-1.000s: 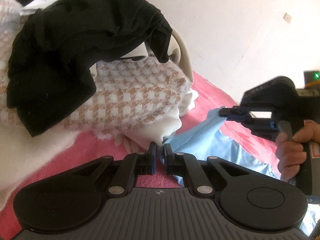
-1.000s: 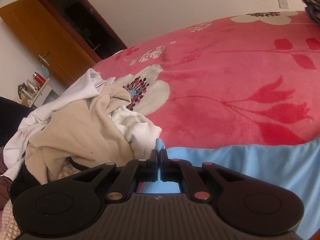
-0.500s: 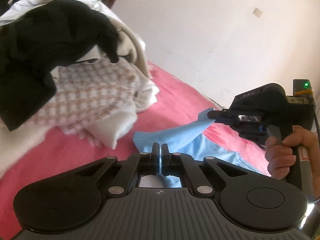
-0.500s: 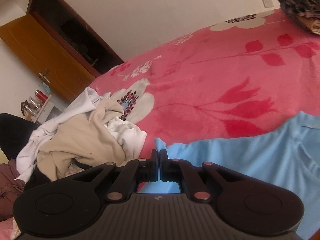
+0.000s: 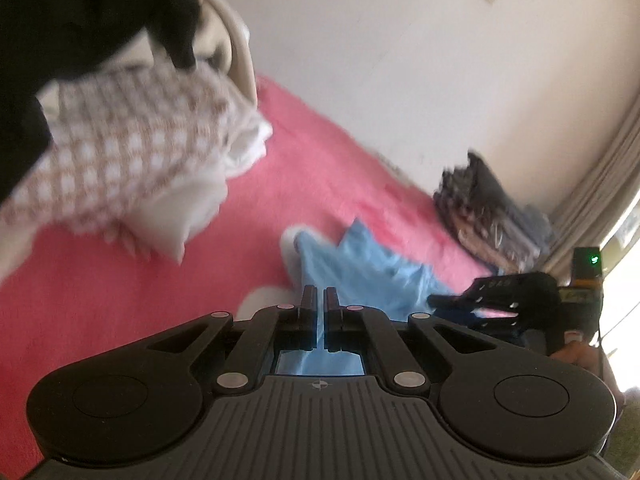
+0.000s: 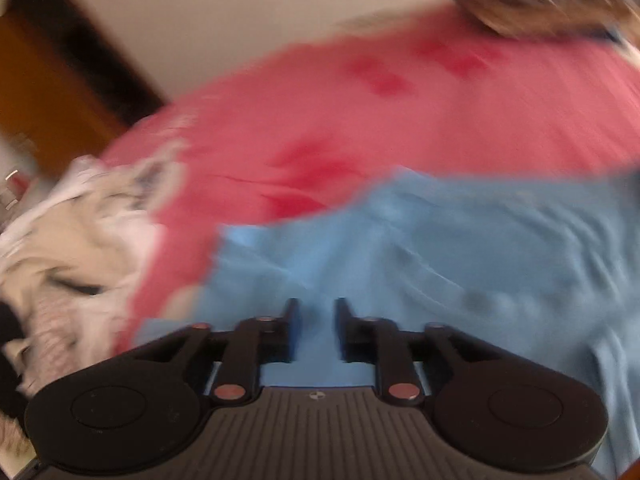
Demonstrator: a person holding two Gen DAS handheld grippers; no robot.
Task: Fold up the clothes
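Left claw (image 5: 319, 300) pinching an edge of the light blue shirt (image 5: 360, 268), fingers nearly touching with cloth between; right claw (image 6: 316, 312) standing parted over the same shirt (image 6: 440, 248), gripping nothing. Shirt lying rumpled on the pink bed (image 5: 120, 280), just beside the unfolded heap (image 5: 120, 140), well apart from the stacked clothes (image 5: 488, 208) by the wall. Judging the garment as being laid out: keeping the pinched edge taut, pulling clear of the heap, smoothing wrinkles flat before creasing.
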